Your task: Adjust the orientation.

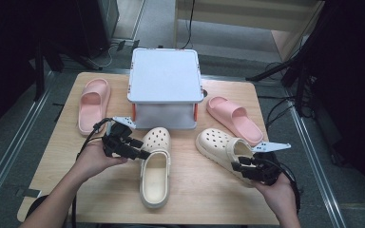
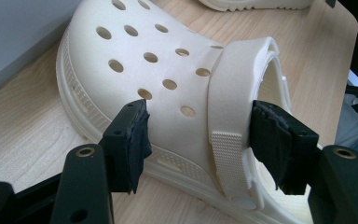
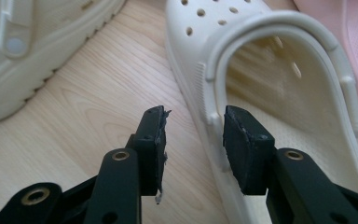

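A: High view, lower left of centre: the left gripper [image 1: 140, 151] sits on the left clog [image 1: 155, 166], which lies lengthwise on the bench [image 1: 66, 156], toe toward the grey box [image 1: 165, 76] at upper centre.

B: In the left gripper view its jaws stand wide, 1 pad by the holed upper and 1 inside the opening past the strap [image 2: 228, 116]. Both pads look to be touching the clog [image 2: 168, 70], so it has hold across the side.

A: Lower right of the high view: the right gripper [image 1: 237, 166] is at the heel end of the right clog [image 1: 223, 147], which lies slanted, toe to the upper left.

B: In the right gripper view the jaws are about half open and straddle the clog's side wall [image 3: 209, 116]. There's a gap on the left pad [image 3: 156, 140], so it isn't pinching anything.

A: 2 pink slides frame it all: 1 [image 1: 92, 104] at upper left, 1 [image 1: 235, 118] right of the box, just beside the right clog.

B: Both clogs are flat on the bench, well apart.
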Action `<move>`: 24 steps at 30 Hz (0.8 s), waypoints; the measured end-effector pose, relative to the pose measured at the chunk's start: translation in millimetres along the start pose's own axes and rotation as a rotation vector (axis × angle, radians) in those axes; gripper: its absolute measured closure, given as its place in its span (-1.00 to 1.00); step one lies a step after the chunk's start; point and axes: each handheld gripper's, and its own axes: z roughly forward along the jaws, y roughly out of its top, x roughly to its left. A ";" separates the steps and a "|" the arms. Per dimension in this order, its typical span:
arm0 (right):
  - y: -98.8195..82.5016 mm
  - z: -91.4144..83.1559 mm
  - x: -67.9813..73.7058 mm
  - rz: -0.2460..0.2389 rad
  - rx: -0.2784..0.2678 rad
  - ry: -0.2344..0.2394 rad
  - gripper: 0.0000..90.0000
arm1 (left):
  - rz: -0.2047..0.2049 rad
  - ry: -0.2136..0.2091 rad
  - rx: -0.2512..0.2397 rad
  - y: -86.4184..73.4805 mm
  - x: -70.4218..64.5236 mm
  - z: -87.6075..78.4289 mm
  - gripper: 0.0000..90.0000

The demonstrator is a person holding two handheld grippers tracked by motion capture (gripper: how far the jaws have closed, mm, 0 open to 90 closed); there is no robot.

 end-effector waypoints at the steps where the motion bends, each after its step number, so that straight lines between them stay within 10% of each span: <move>1: -0.4 1.4 -0.6 0.002 0.009 -0.001 0.33 | 0.001 0.001 0.002 -0.1 0.1 -0.3 -0.15; 24: 20.5 39.0 -10.2 -0.078 0.088 0.006 0.66 | -0.022 0.072 -0.010 -25.7 -4.0 -19.2 -0.15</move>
